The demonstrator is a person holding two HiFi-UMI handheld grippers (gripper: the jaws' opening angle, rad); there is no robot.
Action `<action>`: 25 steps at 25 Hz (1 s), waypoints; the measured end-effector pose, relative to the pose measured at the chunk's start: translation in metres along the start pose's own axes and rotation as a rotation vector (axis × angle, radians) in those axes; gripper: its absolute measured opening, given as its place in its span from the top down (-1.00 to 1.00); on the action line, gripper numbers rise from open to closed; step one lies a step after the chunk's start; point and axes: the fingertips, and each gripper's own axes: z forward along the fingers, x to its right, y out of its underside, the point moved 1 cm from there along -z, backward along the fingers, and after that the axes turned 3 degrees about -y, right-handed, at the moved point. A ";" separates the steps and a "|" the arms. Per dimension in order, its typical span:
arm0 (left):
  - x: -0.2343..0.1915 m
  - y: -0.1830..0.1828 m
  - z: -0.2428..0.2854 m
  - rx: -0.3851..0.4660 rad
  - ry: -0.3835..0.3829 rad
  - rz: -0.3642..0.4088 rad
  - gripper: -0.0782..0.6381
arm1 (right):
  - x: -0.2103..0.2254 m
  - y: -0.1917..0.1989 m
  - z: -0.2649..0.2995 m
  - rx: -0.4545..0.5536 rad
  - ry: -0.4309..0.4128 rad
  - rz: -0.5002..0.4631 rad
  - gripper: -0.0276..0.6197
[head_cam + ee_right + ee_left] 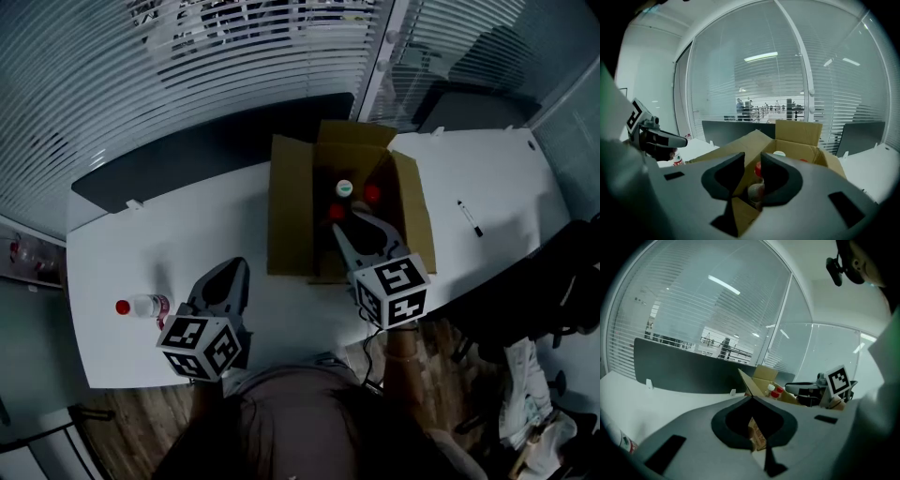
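— Starting from the left, what's out there?

— A lone bottle [141,306], clear with a red cap, lying on its side on the white worktop [112,253]. Just beside it, to its right, is the left gripper [236,267]. It isn't touching the bottle.

— Are its fingers around anything?

— No. In the left gripper view the fingers [740,427] are closed tip to tip with nothing between them. All you see through the hollow behind the tips is a bit of cardboard further off.

— And in the middle?

— The cardboard box [291,206], flaps open, standing on the worktop. Three caps show inside it. There's a red-capped bottle [336,212] nearest the person, a white cap [344,187] behind it and a second red cap [372,194] to the right.

— So the right gripper is in there?

— It's over the near side of the box, pointing in. The right gripper [354,214] has its fingers [780,176] only a narrow slot apart. In its own view the red-capped bottle [758,169] lines up in that slot, below and beyond the tips. I'd say the fingers are not clamped on it, though it's a close call.

— How do things stand, then?

— By my reckoning three bottles are in the box and one is out on the worktop, and neither gripper is carrying anything. That's as much as I can judge.

— Anything further right?

— Only a marker pen [471,218], lying well apart from the box.
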 end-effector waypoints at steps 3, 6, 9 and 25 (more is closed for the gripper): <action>-0.004 -0.003 0.005 -0.005 -0.005 -0.005 0.76 | 0.004 0.001 0.009 -0.024 -0.006 -0.001 0.60; -0.010 -0.004 0.009 -0.011 -0.012 -0.012 0.76 | 0.008 0.004 0.018 -0.050 -0.009 -0.002 0.56; -0.016 -0.004 0.013 -0.021 -0.020 -0.020 0.76 | 0.012 0.008 0.026 -0.077 -0.009 -0.004 0.51; -0.028 0.010 0.041 -0.087 -0.010 -0.044 0.76 | 0.025 0.040 0.055 -0.229 -0.033 0.032 0.37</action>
